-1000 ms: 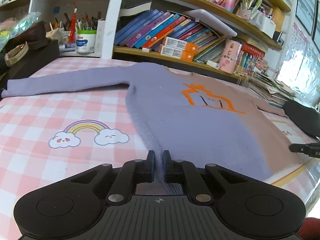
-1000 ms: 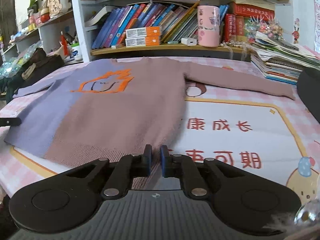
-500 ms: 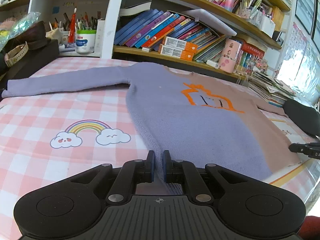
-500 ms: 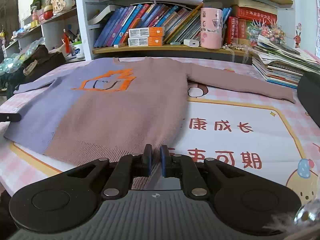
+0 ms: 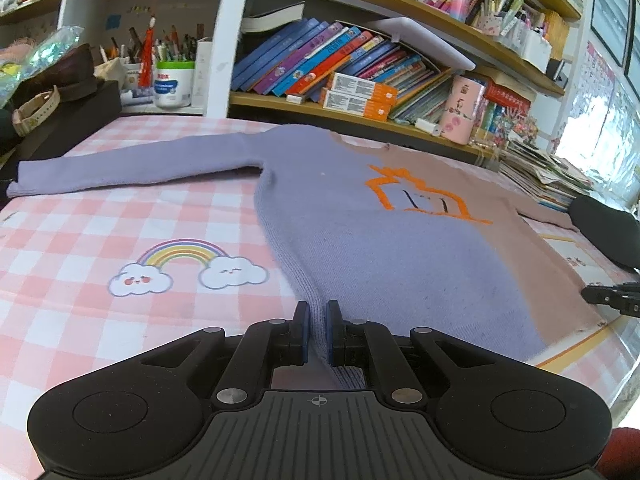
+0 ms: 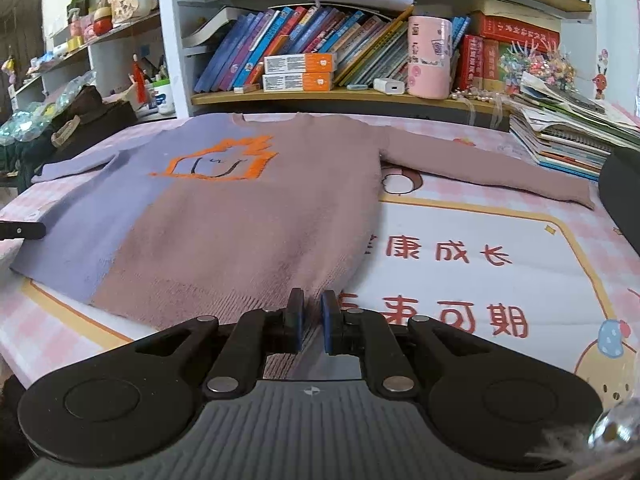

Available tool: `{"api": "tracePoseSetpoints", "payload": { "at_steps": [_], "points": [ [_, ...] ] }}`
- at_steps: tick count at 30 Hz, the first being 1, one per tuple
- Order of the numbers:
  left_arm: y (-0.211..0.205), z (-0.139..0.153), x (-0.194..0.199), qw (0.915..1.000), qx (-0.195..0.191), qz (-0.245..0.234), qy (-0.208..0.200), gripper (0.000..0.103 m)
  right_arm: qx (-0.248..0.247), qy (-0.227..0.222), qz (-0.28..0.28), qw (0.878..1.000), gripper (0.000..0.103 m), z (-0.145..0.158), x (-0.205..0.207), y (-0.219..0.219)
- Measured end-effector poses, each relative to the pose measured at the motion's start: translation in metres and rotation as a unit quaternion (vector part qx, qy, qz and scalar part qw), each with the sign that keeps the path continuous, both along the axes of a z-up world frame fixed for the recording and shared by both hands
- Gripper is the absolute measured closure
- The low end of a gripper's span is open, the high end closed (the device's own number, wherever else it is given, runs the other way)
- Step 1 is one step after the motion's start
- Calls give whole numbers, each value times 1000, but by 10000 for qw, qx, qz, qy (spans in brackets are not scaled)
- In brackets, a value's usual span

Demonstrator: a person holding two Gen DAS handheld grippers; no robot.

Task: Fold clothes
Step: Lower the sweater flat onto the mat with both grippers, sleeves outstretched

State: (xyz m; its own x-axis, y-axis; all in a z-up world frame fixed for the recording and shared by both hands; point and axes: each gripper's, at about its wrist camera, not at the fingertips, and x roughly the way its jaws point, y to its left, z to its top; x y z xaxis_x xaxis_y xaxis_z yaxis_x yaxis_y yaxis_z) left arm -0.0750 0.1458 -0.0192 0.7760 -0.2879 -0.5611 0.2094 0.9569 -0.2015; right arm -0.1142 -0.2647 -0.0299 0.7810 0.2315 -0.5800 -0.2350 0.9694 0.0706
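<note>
A sweater (image 5: 360,216), half lilac and half dusty pink with an orange motif, lies flat and face up on the table, both sleeves spread out. My left gripper (image 5: 317,316) is shut on the lilac bottom corner of its hem. My right gripper (image 6: 311,306) is shut on the pink bottom corner of the sweater (image 6: 248,216). The right gripper's tip shows at the right edge of the left wrist view (image 5: 612,296).
The table carries a pink checked cloth (image 5: 80,248) with a rainbow print and a mat with red characters (image 6: 460,256). A bookshelf (image 6: 320,60) stands behind. A stack of books (image 6: 568,140) and a dark object (image 6: 624,196) sit at the right; a dark bag (image 5: 52,96) at the left.
Both grippers have kept their hold on the hem corners. The views have shifted slightly and the hem has lifted a little; the sweater stays spread out.
</note>
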Motion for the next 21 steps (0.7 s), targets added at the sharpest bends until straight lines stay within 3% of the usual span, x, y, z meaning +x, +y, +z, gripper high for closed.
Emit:
{"api": "tracePoseSetpoints", "payload": {
  "at_steps": [21],
  "points": [
    [-1,0,-3,9999,-129,-33,21,97,61,6,1,10000,94,0,2,-10]
  ]
}}
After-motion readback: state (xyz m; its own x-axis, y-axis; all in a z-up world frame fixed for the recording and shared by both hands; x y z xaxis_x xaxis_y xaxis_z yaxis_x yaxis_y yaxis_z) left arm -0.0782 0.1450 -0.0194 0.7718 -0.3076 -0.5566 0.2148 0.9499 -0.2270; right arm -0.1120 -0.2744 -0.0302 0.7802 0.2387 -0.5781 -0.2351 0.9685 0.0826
